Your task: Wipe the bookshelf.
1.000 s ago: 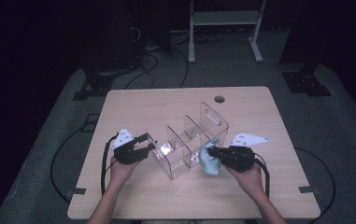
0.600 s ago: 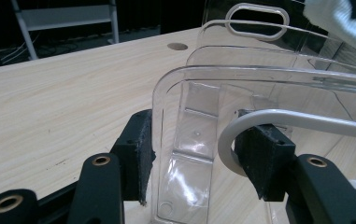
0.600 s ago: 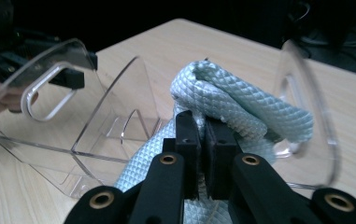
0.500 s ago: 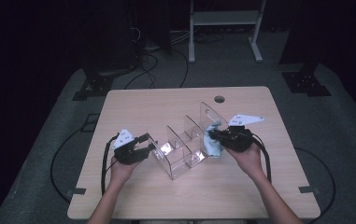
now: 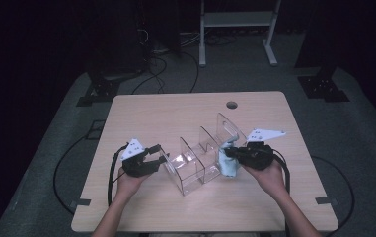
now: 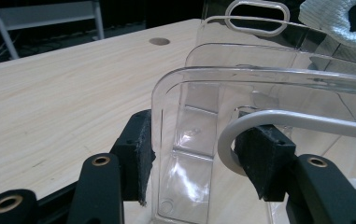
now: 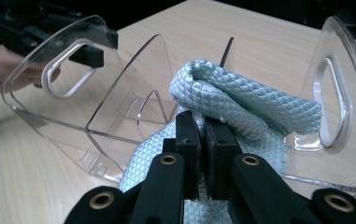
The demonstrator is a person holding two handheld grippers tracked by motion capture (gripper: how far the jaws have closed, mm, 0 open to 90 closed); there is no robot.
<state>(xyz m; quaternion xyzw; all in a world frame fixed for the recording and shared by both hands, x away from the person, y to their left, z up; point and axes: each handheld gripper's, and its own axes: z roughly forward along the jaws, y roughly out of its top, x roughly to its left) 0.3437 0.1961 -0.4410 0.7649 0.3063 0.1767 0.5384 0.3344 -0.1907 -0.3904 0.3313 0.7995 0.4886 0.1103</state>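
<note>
Dim room, pale wooden table (image 5: 141,118) mid-frame, black floor and cables behind. At centre, clear acrylic divided organizer (image 5: 203,158), lying across the table with its end walls facing each hand. Left gripper (image 5: 158,157), lower left of centre: jaws clamped on the near end wall, one pad (image 6: 138,154) outside, one inside, likely to brace the organizer against sliding. Right gripper (image 5: 226,154), right of centre: jaws pressed together, pinching a pale blue waffle-weave cloth (image 7: 241,100) against the right-hand compartment, seemingly for wiping. Hard to tell which panel the cloth touches; lower folds cut off.
</note>
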